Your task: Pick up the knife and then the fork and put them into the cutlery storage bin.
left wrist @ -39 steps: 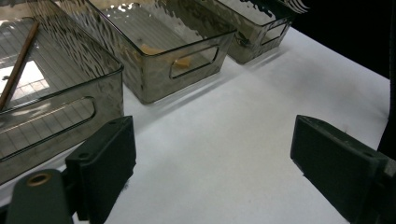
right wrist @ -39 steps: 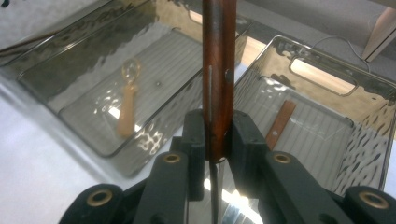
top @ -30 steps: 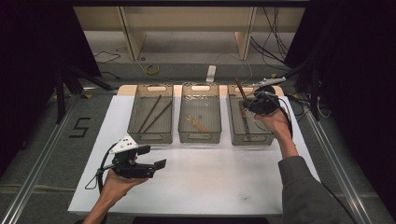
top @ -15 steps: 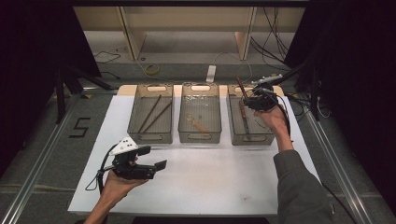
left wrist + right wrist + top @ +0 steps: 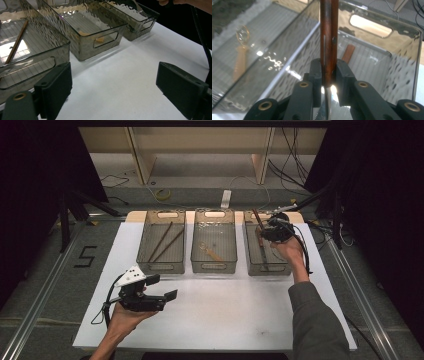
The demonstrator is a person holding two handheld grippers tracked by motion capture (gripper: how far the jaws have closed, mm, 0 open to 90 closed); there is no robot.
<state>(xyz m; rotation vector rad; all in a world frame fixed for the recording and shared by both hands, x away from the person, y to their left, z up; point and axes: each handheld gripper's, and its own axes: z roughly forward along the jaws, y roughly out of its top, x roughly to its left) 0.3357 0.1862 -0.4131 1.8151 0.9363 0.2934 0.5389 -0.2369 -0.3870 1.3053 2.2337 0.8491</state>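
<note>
Knife (image 5: pixel 328 37), by its dark wooden handle, sits clamped in my right gripper (image 5: pixel 328 75) over the right bin (image 5: pixel 250 262); a serrated edge shows below the pads, though I cannot see the whole blade. Going left to right: my left gripper (image 5: pixel 162 290) hovers over the near left of the white table (image 5: pixel 225 320), jaws spread wide, nothing between them. The left bin (image 5: pixel 150 265) holds dark sticks, the middle bin (image 5: pixel 197 265) a pale wooden utensil (image 5: pixel 212 252).
</note>
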